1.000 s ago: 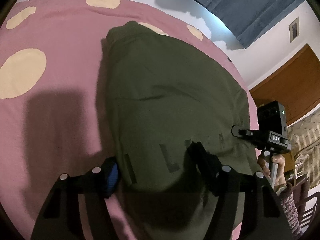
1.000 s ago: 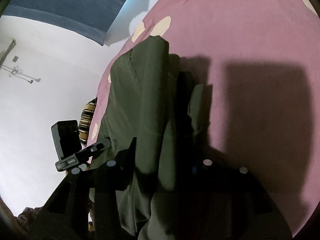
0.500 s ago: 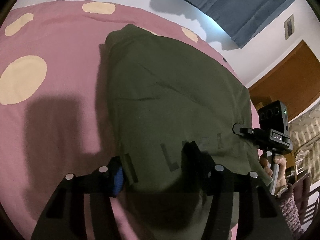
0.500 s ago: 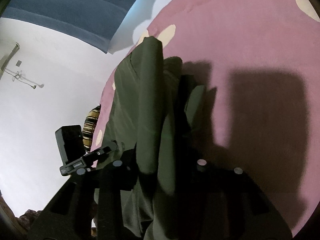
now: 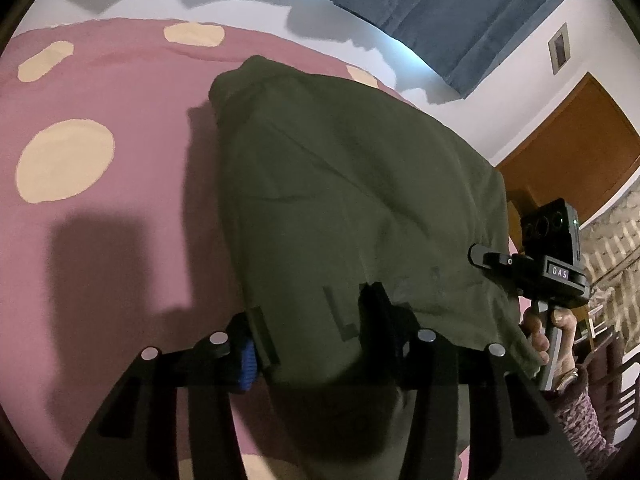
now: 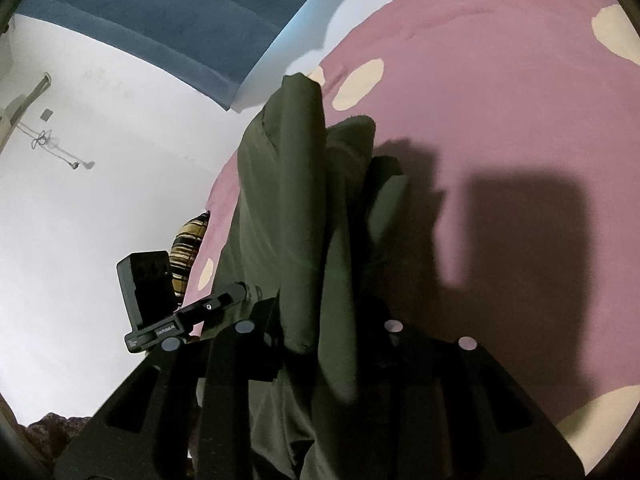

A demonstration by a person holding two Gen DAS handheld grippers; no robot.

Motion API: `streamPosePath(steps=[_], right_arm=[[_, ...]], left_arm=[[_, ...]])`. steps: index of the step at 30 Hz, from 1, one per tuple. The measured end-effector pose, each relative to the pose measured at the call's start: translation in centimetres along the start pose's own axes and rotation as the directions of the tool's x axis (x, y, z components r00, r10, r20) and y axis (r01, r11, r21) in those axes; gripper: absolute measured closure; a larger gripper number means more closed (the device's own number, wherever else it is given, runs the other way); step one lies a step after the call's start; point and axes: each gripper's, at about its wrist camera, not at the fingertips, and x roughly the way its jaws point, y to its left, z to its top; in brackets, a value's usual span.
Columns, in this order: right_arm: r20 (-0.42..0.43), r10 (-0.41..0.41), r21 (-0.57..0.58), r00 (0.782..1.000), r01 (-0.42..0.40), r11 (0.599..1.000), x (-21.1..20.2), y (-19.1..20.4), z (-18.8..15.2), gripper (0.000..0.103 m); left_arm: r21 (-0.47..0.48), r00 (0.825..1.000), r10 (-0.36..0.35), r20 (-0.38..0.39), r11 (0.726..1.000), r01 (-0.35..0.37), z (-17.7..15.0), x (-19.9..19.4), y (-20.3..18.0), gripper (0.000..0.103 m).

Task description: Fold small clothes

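Note:
An olive green garment (image 5: 352, 184) lies lengthwise on a pink bedspread (image 5: 100, 240) with cream dots, its near end raised off the bed. My left gripper (image 5: 312, 328) is closing on the near hem, blue pad against the cloth's left edge and the other finger on top. In the right wrist view the same garment (image 6: 288, 200) stands in upright folds. My right gripper (image 6: 324, 320) is closing with those folds bunched between its fingers. A hand (image 5: 536, 332) holds the right tool's handle at the cloth's right corner.
A blue curtain (image 5: 440, 12) and white wall stand beyond the bed's far edge. A wooden door (image 5: 572, 152) is at the right. A striped cushion (image 6: 188, 248) sits by the bed's left side, behind the left tool's camera (image 6: 152, 292).
Both pairs of fingers have drawn closer together around the near hem. The right gripper has risen a little, and the garment's folds now stand taller between its fingers.

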Motion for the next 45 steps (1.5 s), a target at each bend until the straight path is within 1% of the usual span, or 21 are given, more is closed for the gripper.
streamPosePath(steps=[3, 6, 9, 13, 18, 23, 25, 29, 31, 35, 41, 45], right_arm=[[-0.01, 0.013, -0.006, 1.0, -0.013, 1.0, 1.2, 0.6, 0.5, 0.078], [-0.019, 0.034, -0.015, 0.999, -0.034, 0.999, 2.9, 1.5, 1.2, 0.078], [-0.028, 0.05, -0.018, 0.998, -0.05, 0.999, 4.4, 2.2, 1.9, 0.078], [-0.039, 0.077, -0.017, 0.996, -0.078, 0.997, 6.8, 3.2, 3.3, 0.079], [-0.044, 0.098, -0.017, 0.994, -0.099, 0.995, 9.6, 4.4, 5.1, 0.079], [-0.063, 0.092, -0.003, 0.994, -0.093, 0.996, 12.4, 5.1, 6.6, 0.079], [-0.074, 0.086, 0.001, 0.994, -0.086, 0.996, 13.5, 5.2, 7.0, 0.079], [-0.094, 0.071, 0.011, 0.993, -0.07, 0.997, 15.1, 5.0, 7.3, 0.079], [-0.098, 0.066, 0.028, 0.993, -0.064, 0.998, 15.6, 4.7, 7.2, 0.079], [-0.099, 0.073, 0.051, 0.992, -0.068, 0.996, 15.9, 4.0, 7.1, 0.079], [-0.105, 0.105, 0.09, 0.989, -0.095, 0.991, 16.2, 2.6, 7.3, 0.079], [-0.097, 0.148, 0.145, 0.984, -0.134, 0.98, 16.5, 1.4, 7.1, 0.079]], left_arm=[[0.005, 1.0, 0.024, 0.01, 1.0, -0.024, -0.3, -1.3, 0.7, 0.055], [0.008, 0.998, 0.057, 0.023, 0.998, -0.057, 0.3, -2.3, 1.5, 0.056], [0.025, 0.994, 0.102, 0.039, 0.994, -0.103, 1.2, -3.7, 2.4, 0.056], [0.024, 0.988, 0.141, 0.055, 0.989, -0.143, 2.7, -4.8, 3.8, 0.056], [0.004, 0.983, 0.17, 0.072, 0.985, -0.17, 4.6, -5.9, 6.0, 0.056], [-0.014, 0.977, 0.199, 0.08, 0.98, -0.198, 5.7, -6.3, 8.4, 0.056], [-0.032, 0.977, 0.2, 0.079, 0.98, -0.198, 6.0, -6.2, 9.5, 0.056], [-0.085, 0.982, 0.181, 0.05, 0.981, -0.176, 6.1, -5.5, 11.9, 0.056], [-0.104, 0.985, 0.17, 0.039, 0.981, -0.165, 5.9, -5.1, 12.6, 0.056], [-0.117, 0.988, 0.152, 0.042, 0.982, -0.146, 5.7, -4.9, 13.2, 0.056], [-0.132, 0.992, 0.123, 0.041, 0.984, -0.116, 5.2, -4.3, 14.0, 0.053], [-0.123, 0.99, 0.127, 0.056, 0.985, -0.119, 4.8, -4.2, 14.1, 0.052]])
